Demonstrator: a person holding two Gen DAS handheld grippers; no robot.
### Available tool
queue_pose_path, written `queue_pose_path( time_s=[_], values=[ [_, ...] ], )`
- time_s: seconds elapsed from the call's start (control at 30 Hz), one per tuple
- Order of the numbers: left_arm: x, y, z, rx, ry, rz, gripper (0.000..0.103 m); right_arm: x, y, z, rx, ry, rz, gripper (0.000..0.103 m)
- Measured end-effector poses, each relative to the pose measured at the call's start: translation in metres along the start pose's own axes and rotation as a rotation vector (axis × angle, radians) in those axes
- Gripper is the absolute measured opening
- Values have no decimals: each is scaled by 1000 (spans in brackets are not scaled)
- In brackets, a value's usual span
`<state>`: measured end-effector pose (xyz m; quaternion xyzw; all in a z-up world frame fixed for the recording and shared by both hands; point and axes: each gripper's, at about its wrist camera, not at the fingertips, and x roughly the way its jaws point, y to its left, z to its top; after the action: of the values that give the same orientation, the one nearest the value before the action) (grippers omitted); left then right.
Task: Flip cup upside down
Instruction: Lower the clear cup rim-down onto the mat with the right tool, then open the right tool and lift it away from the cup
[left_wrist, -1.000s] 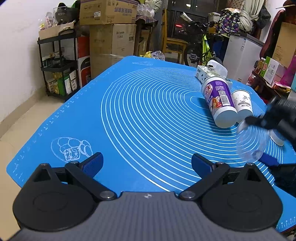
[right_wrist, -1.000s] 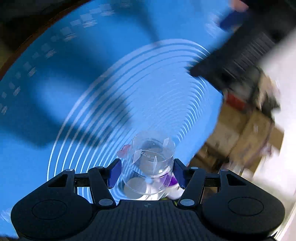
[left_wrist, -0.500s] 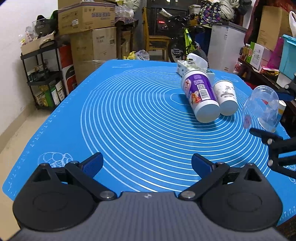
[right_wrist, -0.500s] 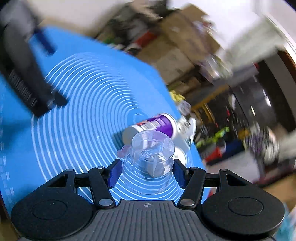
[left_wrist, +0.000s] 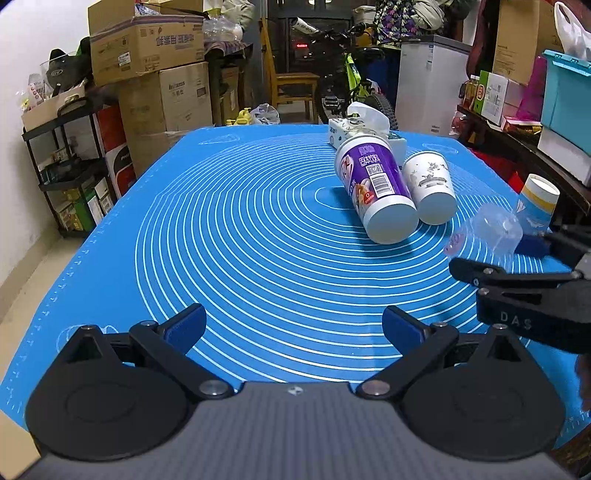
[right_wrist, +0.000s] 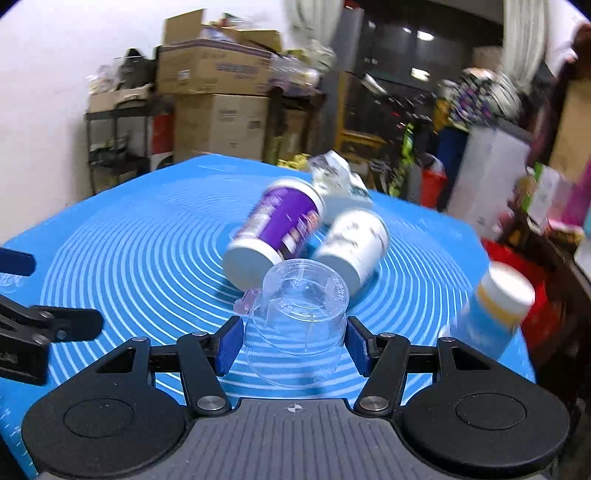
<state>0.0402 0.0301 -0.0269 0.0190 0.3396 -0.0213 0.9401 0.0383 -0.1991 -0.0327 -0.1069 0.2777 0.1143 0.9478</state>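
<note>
My right gripper (right_wrist: 293, 341) is shut on a clear plastic cup (right_wrist: 299, 317). The cup's closed base faces up and away, its wider rim toward me, just over the blue mat (right_wrist: 129, 240). In the left wrist view the same cup (left_wrist: 487, 230) shows at the right edge of the mat (left_wrist: 258, 240), held between the right gripper's blue pads (left_wrist: 532, 245). My left gripper (left_wrist: 293, 328) is open and empty, low over the mat's near edge.
A purple-labelled can (left_wrist: 376, 192) and a white paper cup (left_wrist: 430, 188) lie on their sides behind the clear cup. A tissue pack (left_wrist: 362, 127) lies beyond them. A blue-and-yellow cup (left_wrist: 537, 201) stands at the right edge. Boxes and shelves surround the table.
My right gripper has rotated with the cup from pointing down at the mat to nearly level, turning the cup over. The left gripper has shifted slightly and stayed open.
</note>
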Motion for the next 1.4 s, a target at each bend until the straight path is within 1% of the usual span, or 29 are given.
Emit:
queue_pose_path(
  time_s=[0.1, 0.23, 0.3, 0.67, 0.77, 0.83, 1.07, 1.27, 1.4],
  values=[
    [5, -1, 0, 5, 11, 4, 100, 11, -1, -13, 18, 22, -13, 64],
    [9, -3, 1, 10, 17, 10, 100, 21, -3, -21, 44, 56, -15, 64],
    [9, -4, 1, 13, 16, 13, 100, 21, 0, -26, 33, 46, -18, 64],
    [13, -7, 0, 22, 32, 3, 100, 18, 4, -25, 25, 42, -20, 67],
    [13, -8, 0, 28, 33, 1, 100, 19, 5, -25, 19, 44, -22, 66],
    [13, -8, 0, 29, 33, -1, 100, 19, 6, -26, 11, 42, -27, 68],
    [13, -10, 0, 34, 34, -4, 100, 17, 6, -27, 9, 41, -31, 71],
    [13, -11, 0, 34, 33, -6, 100, 13, 5, -27, 2, 36, -41, 75],
    [12, -12, 1, 37, 31, -13, 100, 8, 3, -25, 10, 20, -39, 83]
  ],
)
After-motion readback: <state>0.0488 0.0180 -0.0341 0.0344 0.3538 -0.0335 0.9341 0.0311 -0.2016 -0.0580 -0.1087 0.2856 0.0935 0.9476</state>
